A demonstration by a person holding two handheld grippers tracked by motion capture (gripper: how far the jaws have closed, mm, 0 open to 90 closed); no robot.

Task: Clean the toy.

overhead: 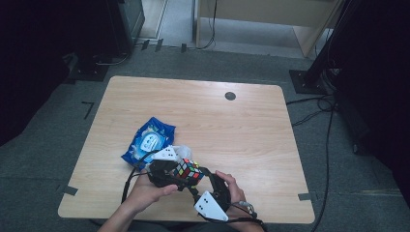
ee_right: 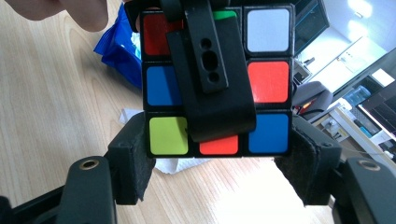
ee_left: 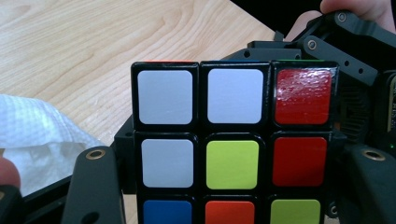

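Rubik's cube (overhead: pixel 187 171), black-framed with coloured stickers, scrambled, held up off the table (overhead: pixel 251 135) near its front edge, between both grippers. Tilted in the high view, one corner toward the camera. In the left gripper view the cube (ee_left: pixel 232 149) faces square-on: top row white, white, red; middle row white, yellow-green, red; bottom row blue, orange, yellow-green, partly cut off. In the right gripper view the cube (ee_right: pixel 217 84) shows red, blue, yellow-green down the left column, white, red, blue down the right, orange at bottom middle; the centre column is mostly hidden behind a black jaw.
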